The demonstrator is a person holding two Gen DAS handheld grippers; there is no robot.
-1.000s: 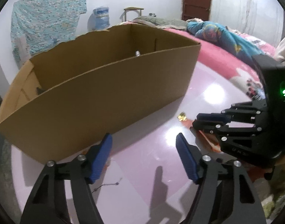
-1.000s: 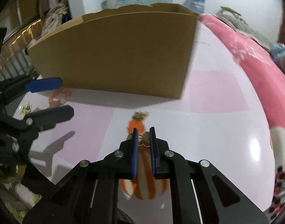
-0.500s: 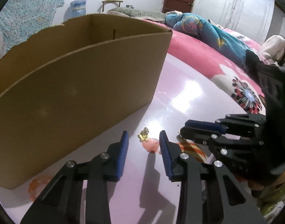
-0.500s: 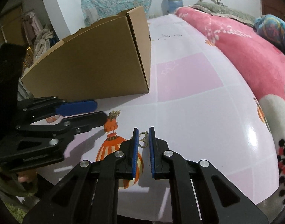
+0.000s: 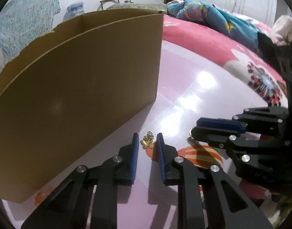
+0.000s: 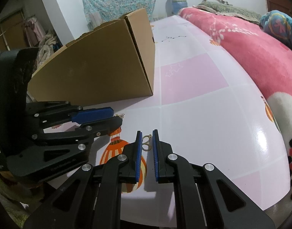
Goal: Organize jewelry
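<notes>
My left gripper (image 5: 147,139) has just been closing around the gold leaf charm (image 5: 147,142) on the table (image 5: 184,87) beside the cardboard box (image 5: 79,87) — pads not visibly pressing it. My right gripper (image 6: 146,140) stays clenched on a gold ring piece (image 6: 146,143) — ready for boxing, I judge.

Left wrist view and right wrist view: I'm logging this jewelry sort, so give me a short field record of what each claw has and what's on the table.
left claw: jaws have just been closing around a gold leaf charm lying on the table; pads look close to it, contact unclear
right claw: shut on a small gold ring piece
box: open-topped cardboard, standing on the table behind both claws; contents not visible
table: glossy pink and white squares, orange balloon print near the claws
background: pink blanket
</notes>
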